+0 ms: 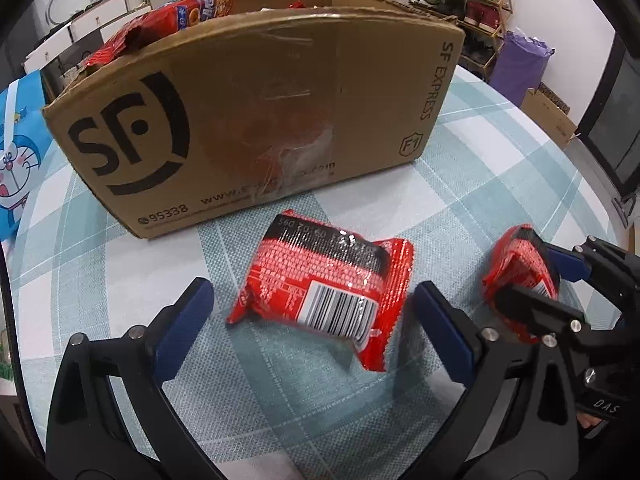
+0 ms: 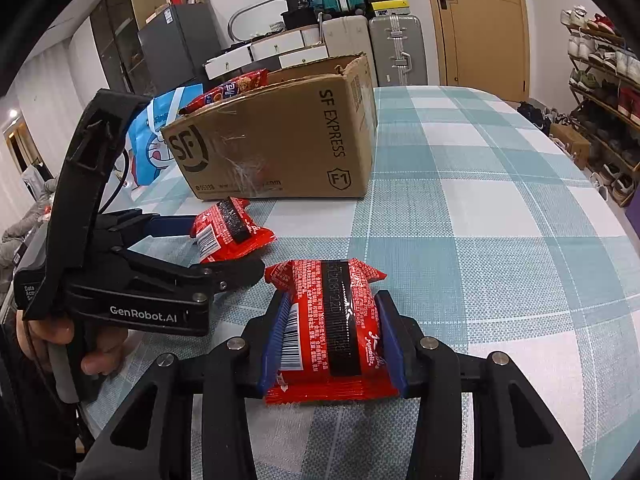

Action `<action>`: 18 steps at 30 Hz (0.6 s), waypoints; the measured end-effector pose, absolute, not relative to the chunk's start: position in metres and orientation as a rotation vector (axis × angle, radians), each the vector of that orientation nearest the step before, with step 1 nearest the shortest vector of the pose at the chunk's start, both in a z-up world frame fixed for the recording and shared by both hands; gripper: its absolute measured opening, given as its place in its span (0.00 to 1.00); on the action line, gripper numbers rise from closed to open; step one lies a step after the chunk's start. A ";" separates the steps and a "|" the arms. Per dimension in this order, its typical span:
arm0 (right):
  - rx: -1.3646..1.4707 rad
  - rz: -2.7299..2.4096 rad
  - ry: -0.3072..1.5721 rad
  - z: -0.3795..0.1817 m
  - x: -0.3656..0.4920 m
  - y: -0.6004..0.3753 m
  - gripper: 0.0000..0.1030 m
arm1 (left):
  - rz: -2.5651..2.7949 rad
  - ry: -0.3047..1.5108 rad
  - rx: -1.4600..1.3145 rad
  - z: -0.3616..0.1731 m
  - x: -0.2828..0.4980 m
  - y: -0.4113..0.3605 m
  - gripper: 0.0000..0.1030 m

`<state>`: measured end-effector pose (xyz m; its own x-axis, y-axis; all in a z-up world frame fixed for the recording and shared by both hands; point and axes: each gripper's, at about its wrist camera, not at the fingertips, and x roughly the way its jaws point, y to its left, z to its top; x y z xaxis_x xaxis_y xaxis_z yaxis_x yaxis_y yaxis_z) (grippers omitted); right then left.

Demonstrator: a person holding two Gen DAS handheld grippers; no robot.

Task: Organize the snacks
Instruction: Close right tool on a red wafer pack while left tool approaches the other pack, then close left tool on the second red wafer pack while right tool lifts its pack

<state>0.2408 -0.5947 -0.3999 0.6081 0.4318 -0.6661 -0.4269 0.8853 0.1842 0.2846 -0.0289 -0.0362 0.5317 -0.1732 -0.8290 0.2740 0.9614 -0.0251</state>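
A red snack pack (image 1: 324, 292) lies barcode up on the checked tablecloth, between the wide-open fingers of my left gripper (image 1: 316, 300); no pad touches it. It also shows in the right wrist view (image 2: 228, 232), with the left gripper (image 2: 218, 246) around it. My right gripper (image 2: 332, 336) is shut on a second red snack pack (image 2: 332, 328), held just above the table; in the left wrist view this gripper (image 1: 536, 280) and its pack (image 1: 516, 276) are at the right. The brown SF Express cardboard box (image 1: 256, 112) stands behind, with red snack bags (image 1: 176, 16) sticking out.
A blue Doraemon bag (image 1: 20, 152) lies left of the box. The checked tablecloth (image 2: 480, 208) stretches to the right. Suitcases (image 2: 392, 48) and a shoe rack (image 2: 600, 100) stand beyond the table.
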 end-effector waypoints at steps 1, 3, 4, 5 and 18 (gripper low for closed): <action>0.007 0.497 0.772 -0.400 0.241 -0.595 0.43 | -0.278 0.964 0.114 -0.036 0.282 -0.030 0.85; 0.007 0.497 0.772 -0.400 0.241 -0.595 0.43 | -0.305 0.934 0.120 -0.033 0.278 -0.032 0.66; 0.007 0.497 0.772 -0.400 0.241 -0.595 0.43 | -0.307 0.926 0.126 -0.033 0.276 -0.034 0.65; 0.007 0.497 0.772 -0.400 0.241 -0.595 0.43 | -0.303 0.919 0.131 -0.033 0.275 -0.035 0.59; 0.012 0.509 0.751 -0.395 0.239 -0.593 0.42 | -0.285 0.850 0.075 -0.021 0.227 -0.014 0.45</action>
<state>0.2390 -0.5931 -0.3953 0.6159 0.4466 -0.6489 -0.4380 0.8788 0.1891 0.2269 -0.0137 -0.0206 0.6249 -0.2180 -0.7497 0.2778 0.9595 -0.0474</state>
